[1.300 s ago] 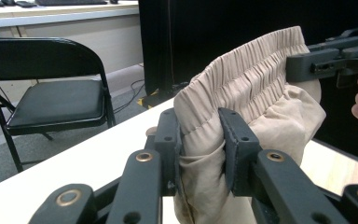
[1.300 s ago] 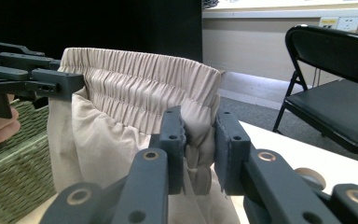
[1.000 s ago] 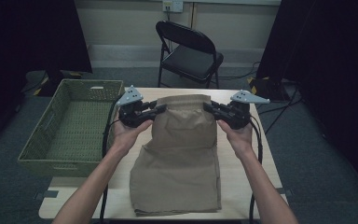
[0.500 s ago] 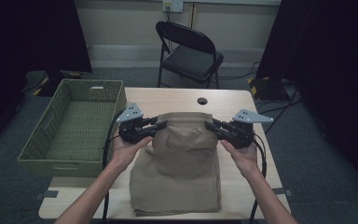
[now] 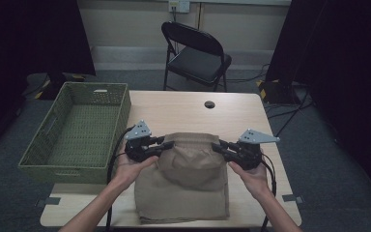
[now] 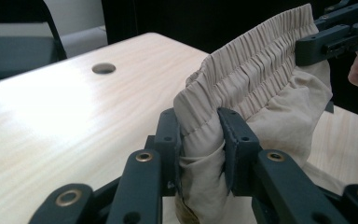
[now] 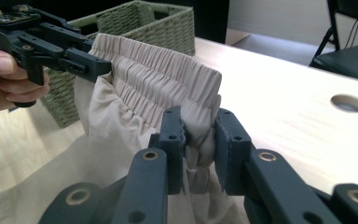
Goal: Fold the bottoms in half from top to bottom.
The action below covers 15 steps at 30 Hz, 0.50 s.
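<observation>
A pair of tan shorts [image 5: 183,188] lies on the near half of the wooden table [image 5: 183,113], its legs flat toward six o'clock and its elastic waistband [image 5: 191,138] lifted off the tabletop. The left gripper [image 5: 170,144] is clamped on the waistband's nine o'clock end; the left gripper view shows its black jaws pressed against gathered cloth [image 6: 200,128] on both sides. The right gripper [image 5: 216,146] is clamped on the three o'clock end in the same way — folded fabric [image 7: 198,126] is squeezed between its jaws in the right gripper view. Between the two grips the waistband hangs stretched, and the fabric below it sags forward over the flat part of the shorts.

The person's left hand [image 5: 130,169] and right hand [image 5: 251,176] come in from six o'clock, each wrapped around a gripper handle. A green woven basket [image 5: 38,154] sits at nine o'clock, just beside the table's edge and near the left gripper. A round hole [image 5: 209,104] in the tabletop lies at twelve o'clock from the shorts — well apart from them. A black folding chair [image 5: 195,50] stands beyond the table's far edge.
</observation>
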### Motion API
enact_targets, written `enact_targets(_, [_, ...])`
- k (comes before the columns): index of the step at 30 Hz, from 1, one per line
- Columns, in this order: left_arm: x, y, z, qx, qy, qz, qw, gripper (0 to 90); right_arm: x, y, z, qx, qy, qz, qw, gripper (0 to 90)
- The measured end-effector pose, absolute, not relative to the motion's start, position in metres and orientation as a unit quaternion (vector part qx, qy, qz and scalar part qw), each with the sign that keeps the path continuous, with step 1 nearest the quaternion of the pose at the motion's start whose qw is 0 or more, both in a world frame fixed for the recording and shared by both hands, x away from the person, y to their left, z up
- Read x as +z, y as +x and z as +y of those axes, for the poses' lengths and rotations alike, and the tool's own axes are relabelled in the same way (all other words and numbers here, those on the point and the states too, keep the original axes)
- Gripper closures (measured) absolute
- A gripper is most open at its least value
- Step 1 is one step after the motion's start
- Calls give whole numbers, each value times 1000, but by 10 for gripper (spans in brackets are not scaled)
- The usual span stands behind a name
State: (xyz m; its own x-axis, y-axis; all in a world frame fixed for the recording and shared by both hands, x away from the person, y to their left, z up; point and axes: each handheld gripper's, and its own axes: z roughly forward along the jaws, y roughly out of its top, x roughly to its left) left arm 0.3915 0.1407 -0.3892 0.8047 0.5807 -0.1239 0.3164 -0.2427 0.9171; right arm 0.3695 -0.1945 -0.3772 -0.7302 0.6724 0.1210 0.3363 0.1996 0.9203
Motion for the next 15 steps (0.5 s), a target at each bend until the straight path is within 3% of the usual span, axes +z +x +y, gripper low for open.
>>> enact_targets(15, [-440,386,132,67,808,309,497,678,-437,360,-199,488,371,783,105,741])
